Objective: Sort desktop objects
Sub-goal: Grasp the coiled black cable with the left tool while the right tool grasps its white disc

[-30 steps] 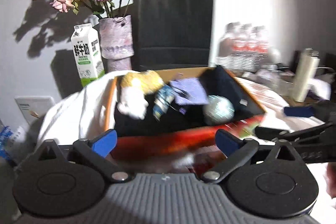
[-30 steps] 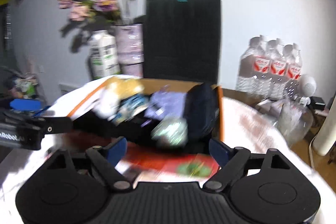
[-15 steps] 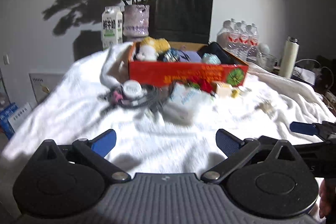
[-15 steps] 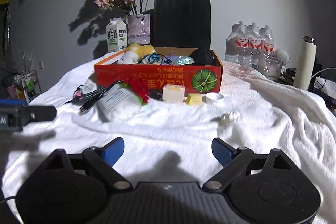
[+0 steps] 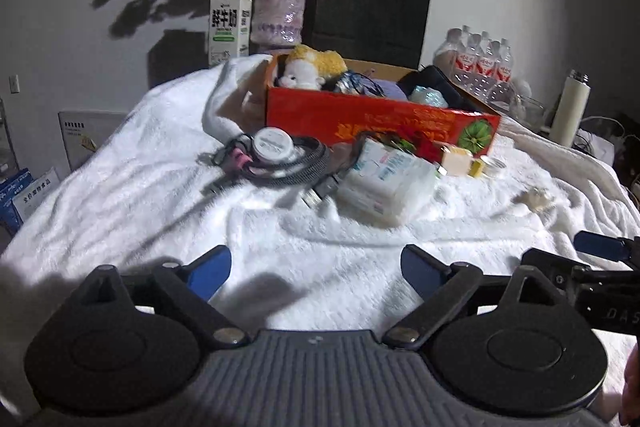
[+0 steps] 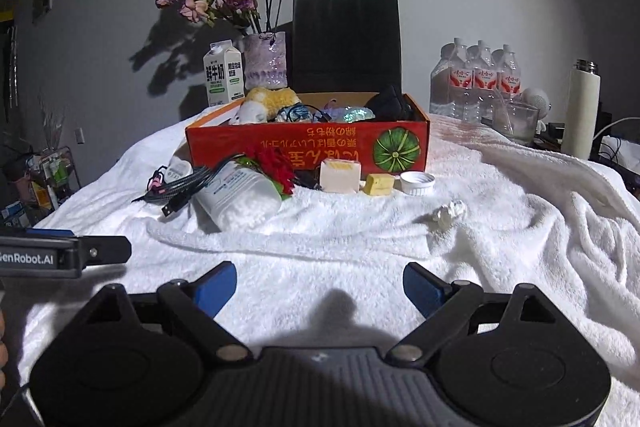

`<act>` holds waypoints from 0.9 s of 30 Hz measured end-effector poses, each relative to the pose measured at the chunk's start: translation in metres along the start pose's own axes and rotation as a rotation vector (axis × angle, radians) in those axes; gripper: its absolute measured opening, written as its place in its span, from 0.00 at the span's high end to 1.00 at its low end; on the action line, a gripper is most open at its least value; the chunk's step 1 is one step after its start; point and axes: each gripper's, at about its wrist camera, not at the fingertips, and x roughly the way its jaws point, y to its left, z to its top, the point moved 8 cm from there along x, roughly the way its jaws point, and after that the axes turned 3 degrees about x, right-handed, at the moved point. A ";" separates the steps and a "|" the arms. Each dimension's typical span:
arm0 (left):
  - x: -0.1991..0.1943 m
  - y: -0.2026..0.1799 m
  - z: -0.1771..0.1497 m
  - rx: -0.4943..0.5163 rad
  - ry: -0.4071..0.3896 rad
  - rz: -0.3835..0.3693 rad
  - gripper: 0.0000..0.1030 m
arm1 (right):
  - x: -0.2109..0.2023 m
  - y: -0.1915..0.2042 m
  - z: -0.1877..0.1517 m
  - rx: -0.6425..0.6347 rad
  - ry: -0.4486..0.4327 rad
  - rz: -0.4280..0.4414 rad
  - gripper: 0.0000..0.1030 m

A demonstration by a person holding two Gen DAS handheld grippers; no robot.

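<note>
A red cardboard box stands at the back of the white towel and holds a plush toy, cables and a dark pouch. In front of it lie a coiled cable, a round white jar, a tissue pack, a soap block, a yellow block, a white cap and a small crumpled scrap. My left gripper hovers over bare towel, its jaws closing slightly with nothing between them. My right gripper is open and empty beside it.
Behind the box stand a milk carton, a vase of dried flowers and a black paper bag. Water bottles, a glass and a white flask line the right. The towel bunches in folds at right.
Both grippers have drawn back and down from just over the box to the near part of the towel. The loose objects in front of the box have come into view.
</note>
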 end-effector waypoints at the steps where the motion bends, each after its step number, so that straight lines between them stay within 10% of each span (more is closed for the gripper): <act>1: 0.004 0.005 0.006 -0.005 -0.005 0.007 0.11 | 0.004 0.001 0.003 -0.001 0.000 0.005 0.13; 10: 0.050 0.074 0.064 -0.144 -0.020 0.040 0.33 | 0.041 0.035 0.043 -0.047 -0.012 0.116 0.22; 17: 0.066 0.117 0.053 -0.227 0.023 0.062 0.34 | 0.107 0.116 0.087 -0.203 0.029 0.322 0.39; 27: 0.088 0.125 0.047 -0.197 0.079 0.019 0.34 | 0.200 0.179 0.077 -0.343 0.134 0.327 0.63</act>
